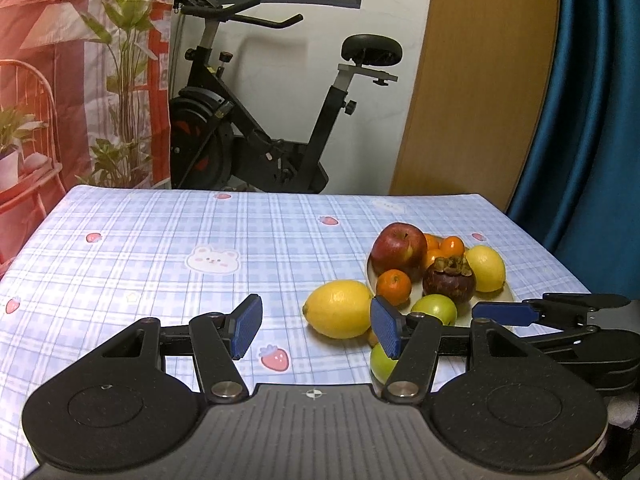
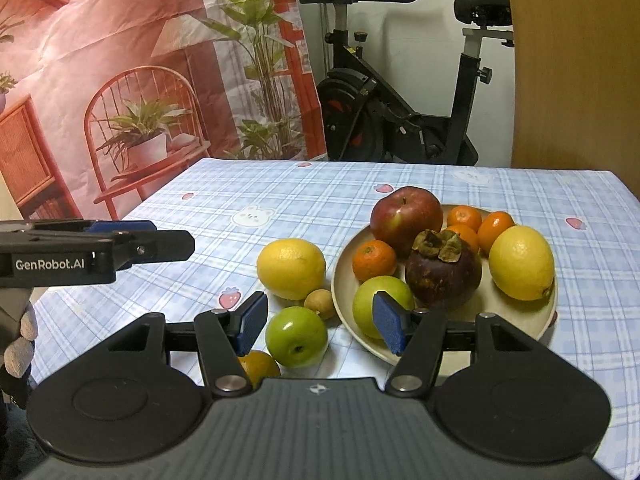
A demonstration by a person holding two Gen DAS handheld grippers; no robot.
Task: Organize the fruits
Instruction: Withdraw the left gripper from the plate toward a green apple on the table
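A beige plate (image 2: 516,312) holds a red apple (image 2: 406,216), a mangosteen (image 2: 442,276), a lemon (image 2: 522,262), several small oranges (image 2: 374,260) and a green fruit (image 2: 370,300). On the cloth beside it lie a second lemon (image 2: 291,268), a green apple (image 2: 297,336), a small tan fruit (image 2: 319,303) and an orange (image 2: 260,364). My right gripper (image 2: 320,326) is open, its jaws either side of the green apple. My left gripper (image 1: 316,326) is open and empty, left of the plate (image 1: 466,318), near the loose lemon (image 1: 338,309).
The table has a blue checked cloth (image 1: 160,256) with strawberry and bear prints. An exercise bike (image 1: 256,128) stands behind the far edge, a printed backdrop (image 2: 120,80) at the left, a blue curtain (image 1: 592,120) at the right.
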